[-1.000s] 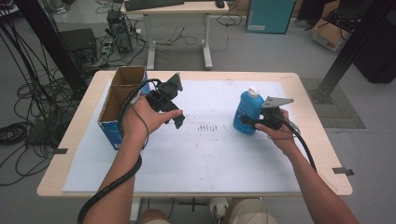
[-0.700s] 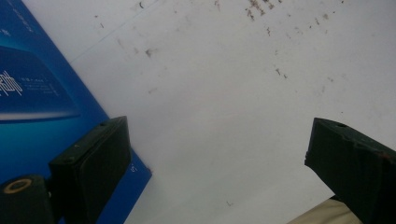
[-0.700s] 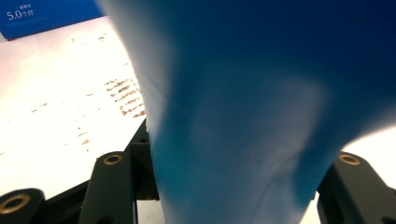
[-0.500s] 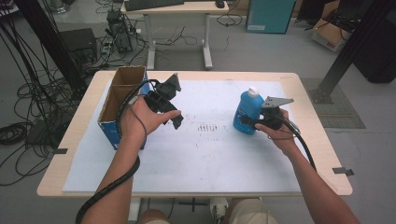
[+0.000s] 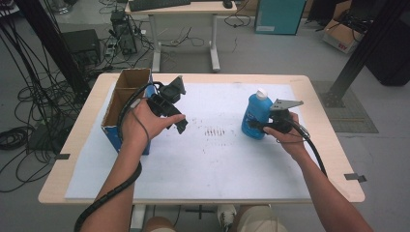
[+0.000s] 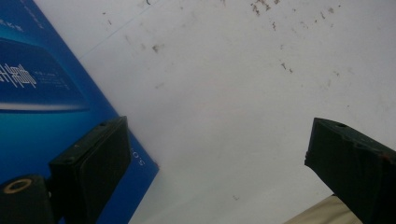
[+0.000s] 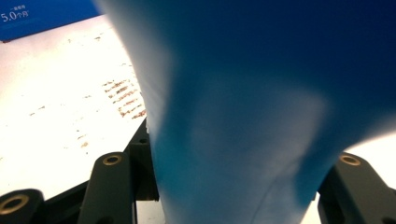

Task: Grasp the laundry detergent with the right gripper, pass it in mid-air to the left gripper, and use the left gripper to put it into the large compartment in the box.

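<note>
Change: nothing has shifted; both hands stay put.
Right gripper [image 5: 263, 126]: pinching smooth blue plastic bottle [image 5: 256, 116], upright near table's [image 5: 309, 87] right edge.
Left gripper [image 5: 179, 118]: jaws spread, beside cardboard box [image 5: 126, 96].

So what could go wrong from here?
The right gripper clamps the blue bottle low on its body, so the bottle might tip or slip when lifted. The open left gripper hangs close beside the box; a careless swing could knock it.
</note>
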Available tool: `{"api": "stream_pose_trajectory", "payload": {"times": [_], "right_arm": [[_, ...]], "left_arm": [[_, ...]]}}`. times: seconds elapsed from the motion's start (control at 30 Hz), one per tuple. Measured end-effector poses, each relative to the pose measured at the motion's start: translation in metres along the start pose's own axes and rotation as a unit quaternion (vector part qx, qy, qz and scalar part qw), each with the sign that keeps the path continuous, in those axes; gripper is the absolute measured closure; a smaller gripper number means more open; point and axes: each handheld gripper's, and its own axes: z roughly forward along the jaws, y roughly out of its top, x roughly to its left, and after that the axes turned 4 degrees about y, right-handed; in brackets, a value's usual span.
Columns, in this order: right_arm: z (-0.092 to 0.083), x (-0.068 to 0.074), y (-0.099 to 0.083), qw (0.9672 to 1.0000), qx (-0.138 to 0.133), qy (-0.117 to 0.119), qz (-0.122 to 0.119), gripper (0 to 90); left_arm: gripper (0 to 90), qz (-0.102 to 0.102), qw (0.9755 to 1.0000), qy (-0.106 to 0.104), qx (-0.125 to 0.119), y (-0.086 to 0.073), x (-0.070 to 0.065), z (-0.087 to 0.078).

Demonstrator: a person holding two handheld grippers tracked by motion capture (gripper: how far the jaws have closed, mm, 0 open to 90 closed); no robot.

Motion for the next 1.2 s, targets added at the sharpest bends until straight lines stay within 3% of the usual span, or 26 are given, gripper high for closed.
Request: {"api": "stream_pose_trajectory", "payload": {"times": [0.17, 0.27, 0.43, 0.47, 0.57, 0.6, 0.67, 0.83, 1.03, 1.2], "right_arm": [[0.001, 0.000, 0.004, 1.0000, 0.009, 0.000, 0.003, 43.0], [0.001, 0.003, 0.009, 0.9996, 0.025, -0.014, 0.000, 43.1], [-0.001, 0.005, 0.017, 0.9994, 0.026, -0.020, 0.004, 43.1], [-0.004, 0.007, 0.022, 0.9993, 0.028, -0.024, 0.012, 43.1], [-0.007, 0.009, 0.029, 0.9990, 0.031, -0.023, 0.021, 43.2], [-0.009, 0.012, 0.037, 0.9988, 0.035, -0.024, 0.024, 43.2], [-0.011, 0.014, 0.042, 0.9987, 0.037, -0.022, 0.027, 43.2], [-0.016, 0.024, 0.065, 0.9980, 0.044, -0.007, 0.045, 43.2], [-0.015, 0.043, 0.093, 0.9984, 0.048, 0.015, 0.024, 43.1], [-0.004, 0.059, 0.111, 0.9976, 0.039, 0.055, 0.018, 43.0]], "left_arm": [[7.1, 0.002, 1.0000, -0.002, -0.004, -0.003, 0.002, -0.004], [7.1, 0.008, 0.9999, -0.005, -0.007, -0.004, 0.003, -0.010], [7.1, 0.014, 0.9998, -0.002, -0.014, -0.005, 0.004, -0.021], [7.1, 0.025, 0.9996, 0.001, -0.014, -0.005, 0.005, -0.027], [7.1, 0.030, 0.9994, -0.005, -0.018, -0.006, 0.005, -0.033], [7.2, 0.049, 0.9987, 0.001, -0.013, -0.005, 0.007, -0.041], [7.2, 0.054, 0.9985, 0.001, -0.012, -0.005, 0.008, -0.044], [7.1, 0.083, 0.9964, 0.004, -0.017, -0.003, 0.009, -0.063], [7.0, 0.124, 0.9922, 0.006, -0.017, -0.001, 0.012, -0.089], [6.8, 0.153, 0.9881, 0.014, -0.015, 0.000, 0.017, -0.105]]}}
